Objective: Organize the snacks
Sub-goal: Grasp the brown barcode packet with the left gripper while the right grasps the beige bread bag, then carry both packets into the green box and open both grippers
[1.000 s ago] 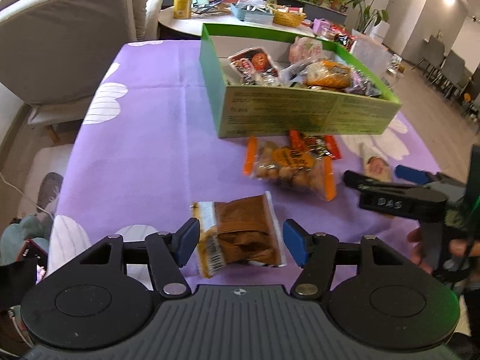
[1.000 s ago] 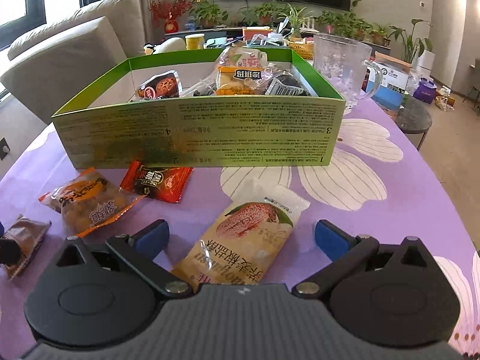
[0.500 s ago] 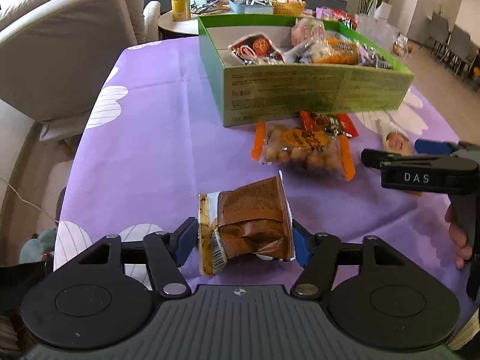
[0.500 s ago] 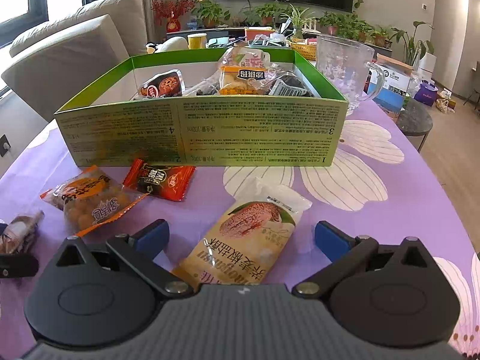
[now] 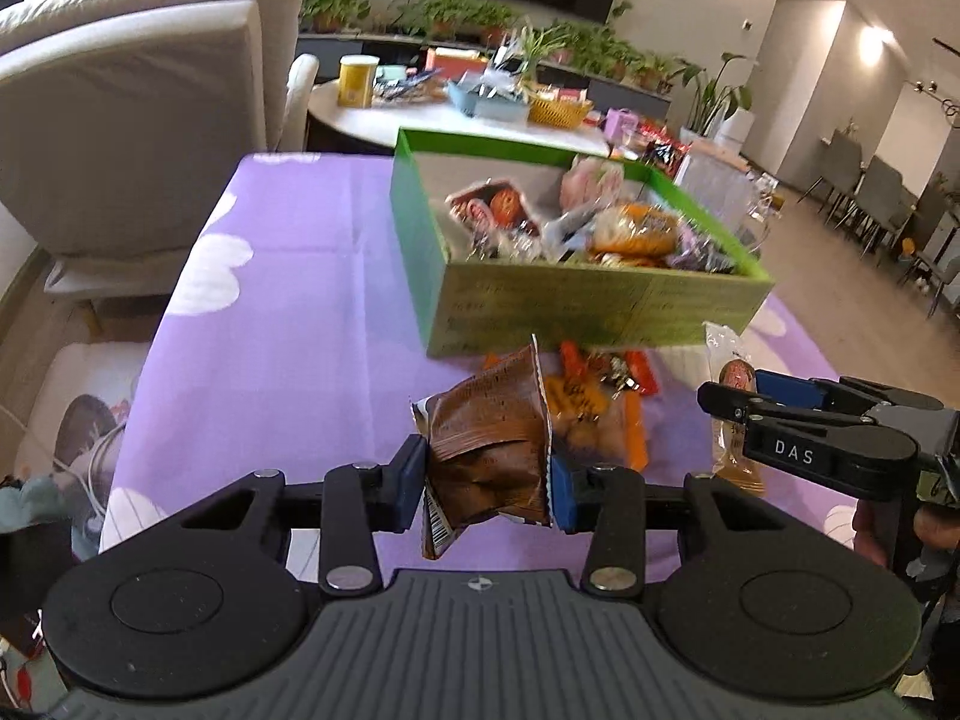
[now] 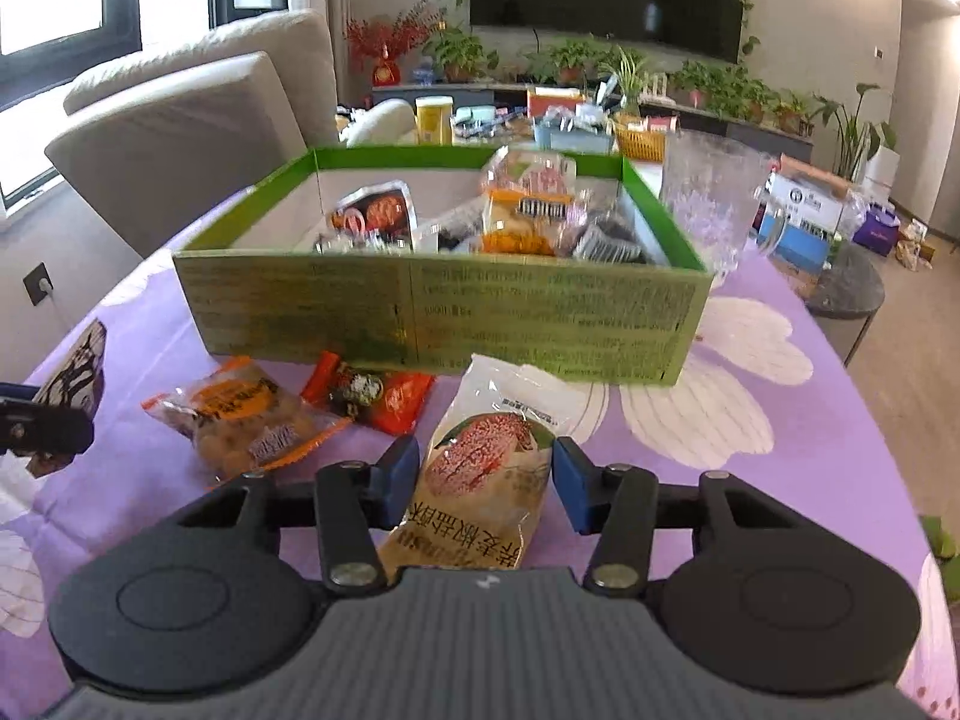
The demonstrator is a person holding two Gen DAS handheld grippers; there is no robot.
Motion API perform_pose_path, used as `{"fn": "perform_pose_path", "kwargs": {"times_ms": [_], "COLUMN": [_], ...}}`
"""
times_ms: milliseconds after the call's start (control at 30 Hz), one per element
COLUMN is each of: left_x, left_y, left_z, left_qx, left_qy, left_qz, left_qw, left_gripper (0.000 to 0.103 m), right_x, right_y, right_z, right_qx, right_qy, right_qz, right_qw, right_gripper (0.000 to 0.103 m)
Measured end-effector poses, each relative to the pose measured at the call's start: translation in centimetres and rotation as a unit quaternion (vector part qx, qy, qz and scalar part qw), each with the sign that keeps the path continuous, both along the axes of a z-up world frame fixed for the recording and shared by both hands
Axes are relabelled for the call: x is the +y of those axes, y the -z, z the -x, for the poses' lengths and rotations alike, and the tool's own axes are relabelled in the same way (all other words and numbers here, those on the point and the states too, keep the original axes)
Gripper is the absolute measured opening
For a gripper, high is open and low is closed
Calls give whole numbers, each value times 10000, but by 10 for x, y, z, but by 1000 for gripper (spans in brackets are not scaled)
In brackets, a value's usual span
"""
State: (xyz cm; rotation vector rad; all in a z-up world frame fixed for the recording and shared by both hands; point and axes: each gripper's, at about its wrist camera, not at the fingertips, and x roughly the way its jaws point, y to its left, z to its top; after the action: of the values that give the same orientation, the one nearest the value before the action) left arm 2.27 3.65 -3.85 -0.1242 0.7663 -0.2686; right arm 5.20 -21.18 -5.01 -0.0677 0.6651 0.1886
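My left gripper [image 5: 487, 480] has its jaws closing, and its blue pads press both sides of a crumpled brown snack packet [image 5: 486, 420] held tilted above the purple cloth. The right gripper [image 6: 483, 480] is closing too, pads at both edges of a white snack packet [image 6: 486, 450] with a pink picture. That packet's top tips up against the green box [image 6: 444, 312], which holds several snacks. An orange nut packet [image 6: 240, 420] and a red packet [image 6: 384, 396] lie in front of the box. In the left wrist view the right gripper [image 5: 741, 393] sits at the right.
A glass jug [image 6: 708, 204] stands by the box's far right corner. A pale sofa [image 5: 132, 120] borders the table's left side, with a cluttered round table [image 5: 420, 114] behind. The purple tablecloth [image 5: 288, 330] lies bare left of the box.
The left jaws narrowed onto the brown packet and raised it off the cloth. The right jaws narrowed around the white packet, and its top now overlaps the box front.
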Motion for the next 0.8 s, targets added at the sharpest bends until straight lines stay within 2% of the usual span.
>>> {"fn": "perform_pose_path", "kwargs": {"times_ms": [333, 633, 800], "left_x": [-6, -22, -30], "left_y": [-29, -59, -66], "left_z": [-11, -43, -64], "left_qx": [-491, -1003, -1121], "left_qy": [95, 257, 326], "left_qz": [-43, -134, -144], "left_qw": [9987, 9945, 9931], "left_gripper": [38, 39, 39], "right_x": [1, 9, 11], "right_y": [-32, -66, -80], "right_z": [-2, -23, -39], "right_qx": [-691, -1438, -1733], "right_qy": [-6, -90, -60], "right_qz": [-133, -155, -225], "right_qw": [9975, 9895, 9846], "right_gripper": [55, 55, 54]}}
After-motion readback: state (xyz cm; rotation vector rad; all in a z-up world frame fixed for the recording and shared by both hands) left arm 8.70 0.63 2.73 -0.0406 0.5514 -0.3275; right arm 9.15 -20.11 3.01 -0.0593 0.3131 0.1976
